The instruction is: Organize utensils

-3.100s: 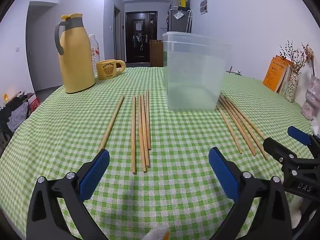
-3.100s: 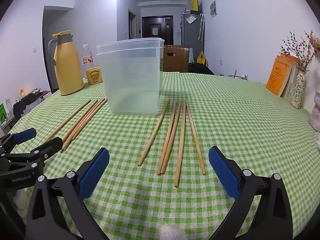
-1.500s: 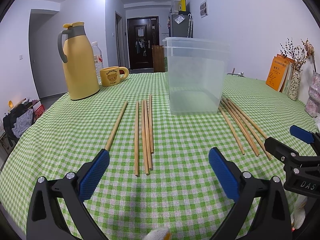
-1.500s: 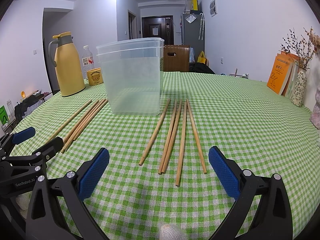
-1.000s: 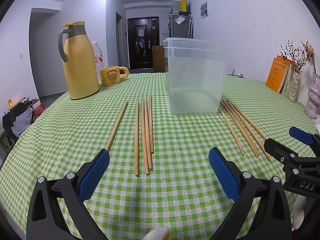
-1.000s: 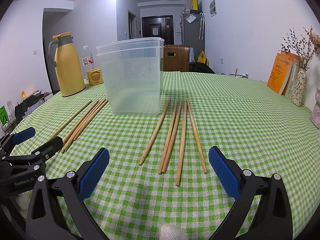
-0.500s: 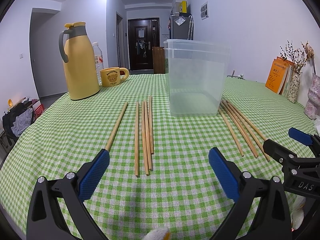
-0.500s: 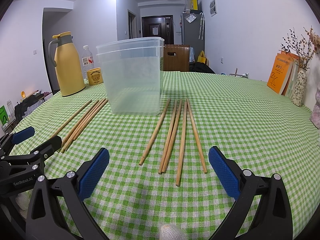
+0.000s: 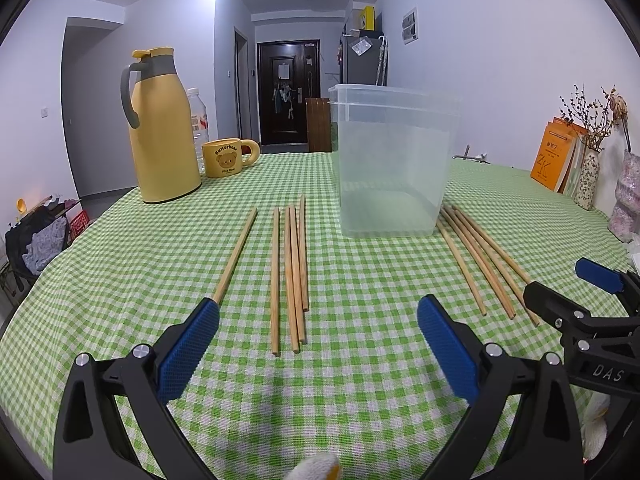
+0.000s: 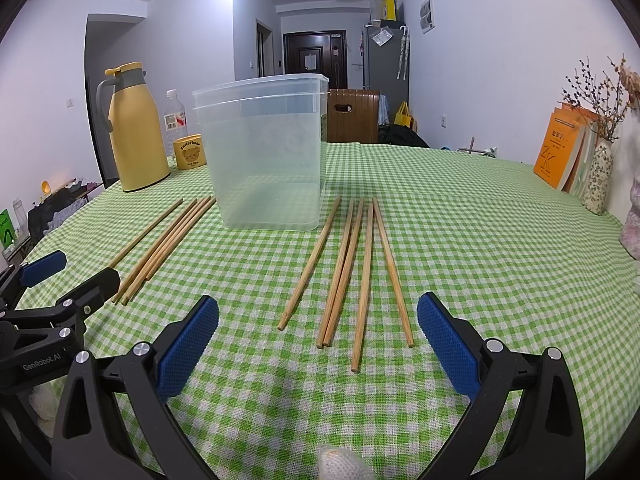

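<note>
Two groups of wooden chopsticks lie on the green checked tablecloth, either side of an empty clear plastic container (image 9: 394, 160) (image 10: 264, 152). The left group (image 9: 292, 272) (image 10: 164, 244) lies straight ahead of my left gripper (image 9: 318, 306), which is open and holds nothing. The right group (image 10: 352, 268) (image 9: 480, 256) lies ahead of my right gripper (image 10: 318, 306), also open and holding nothing. Each gripper shows at the edge of the other's view, the right gripper (image 9: 560, 280) and the left gripper (image 10: 80, 270), both near the chopsticks' near ends.
A yellow thermos jug (image 9: 164, 132) (image 10: 136, 132), a water bottle (image 9: 198, 120) and a yellow bear mug (image 9: 226, 158) stand at the far left. Orange books (image 9: 556, 160) and a flower vase (image 9: 588, 184) stand at the far right. The table edge drops off at the left.
The left wrist view has shifted slightly since the earliest frame and has been almost steady for the last second. The right gripper, the chopsticks and the container have not moved.
</note>
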Demonstrator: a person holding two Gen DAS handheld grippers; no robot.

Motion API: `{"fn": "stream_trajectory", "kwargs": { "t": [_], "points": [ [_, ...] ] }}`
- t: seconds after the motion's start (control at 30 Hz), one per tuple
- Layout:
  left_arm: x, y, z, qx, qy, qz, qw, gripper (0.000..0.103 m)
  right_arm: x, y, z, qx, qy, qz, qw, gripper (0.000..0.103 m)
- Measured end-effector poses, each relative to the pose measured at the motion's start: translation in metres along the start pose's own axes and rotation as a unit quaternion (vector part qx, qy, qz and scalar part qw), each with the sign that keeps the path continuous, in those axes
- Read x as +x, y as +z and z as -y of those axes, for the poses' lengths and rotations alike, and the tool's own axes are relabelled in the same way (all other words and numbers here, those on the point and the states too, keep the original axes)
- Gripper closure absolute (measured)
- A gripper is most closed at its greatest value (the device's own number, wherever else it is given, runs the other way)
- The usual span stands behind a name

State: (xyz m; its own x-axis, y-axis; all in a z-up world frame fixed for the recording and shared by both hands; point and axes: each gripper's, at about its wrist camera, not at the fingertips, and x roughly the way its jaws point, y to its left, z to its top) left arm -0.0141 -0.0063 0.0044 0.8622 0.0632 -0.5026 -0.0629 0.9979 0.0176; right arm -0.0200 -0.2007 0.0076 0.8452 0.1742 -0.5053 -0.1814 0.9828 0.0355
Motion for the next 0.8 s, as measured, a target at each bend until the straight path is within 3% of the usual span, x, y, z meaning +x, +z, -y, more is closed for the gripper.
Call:
{"fn": "stream_trajectory", "kwargs": {
  "t": [0.3,0.57,0.8],
  "points": [
    [0.0,0.0,0.0,0.0,0.0,0.0,1.0,0.007,0.0,0.0,0.0,0.0,0.0,0.0,1.0,0.007],
    [0.007,0.007,-0.011,-0.019,-0.014,-0.03,0.9993,0.007,0.007,0.004,-0.002,-0.002,-0.029,-0.021,0.999,0.007],
    [0.008,0.034,-0.025,-0.005,0.015,-0.007,0.9998,0.007,0.009,0.02,0.012,0.031,-0.022,-0.022,0.999,0.007]
  ]
}}
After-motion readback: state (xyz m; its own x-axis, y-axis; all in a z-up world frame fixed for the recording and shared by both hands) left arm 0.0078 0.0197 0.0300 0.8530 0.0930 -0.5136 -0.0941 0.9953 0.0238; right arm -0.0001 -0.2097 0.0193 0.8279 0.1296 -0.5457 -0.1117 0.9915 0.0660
